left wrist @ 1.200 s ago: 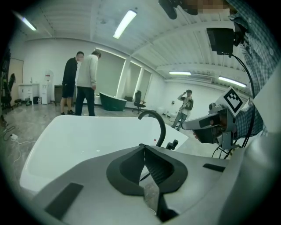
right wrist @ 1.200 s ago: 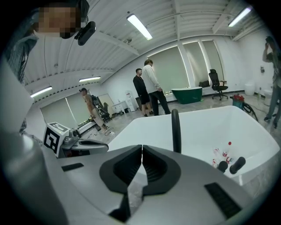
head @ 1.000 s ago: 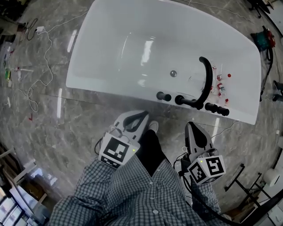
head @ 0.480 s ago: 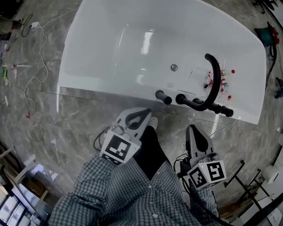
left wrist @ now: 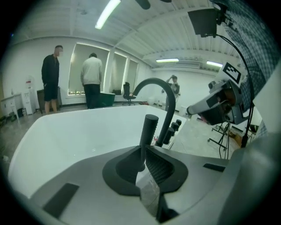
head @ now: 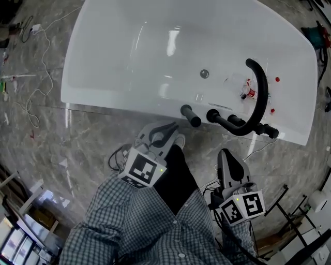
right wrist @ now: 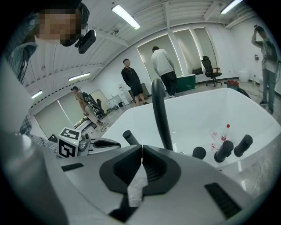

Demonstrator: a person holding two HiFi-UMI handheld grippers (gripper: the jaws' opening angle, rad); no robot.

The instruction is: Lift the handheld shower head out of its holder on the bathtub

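Vs a second ago: bathtub (head: 129, 46) sits closer and lower in head view, near rim now just ahead of left gripper (head: 173, 127); both grippers have come down a bit toward the rim, jaws unchanged. Left gripper clenched, nothing between the pads; right gripper (head: 224, 151) also clenched and empty, seen in its own view (right wrist: 141, 147). Handheld shower head (head: 190, 115), a black stick, stands upright in its holder on the near rim, leftmost of the black fittings; in left gripper view it rises right past the closed jaws (left wrist: 149, 129), apart from them. Curved spout (head: 257, 96) arches over the tub right of it, knobs (head: 212, 115) along the rim between and beyond.

Left gripper tip stops short of the rim, over a strip of floor (head: 77, 150); right gripper well back from the rim. Open floor to the left, metal stands (head: 279, 207) crowd the right.

Grey glossy marble floor, cables (head: 36, 98) at left. White glossy tub, small bottles (head: 248, 93) lying inside near the spout. Big white hall, strip lights (left wrist: 107, 13), people (left wrist: 92, 79) standing beyond the tub
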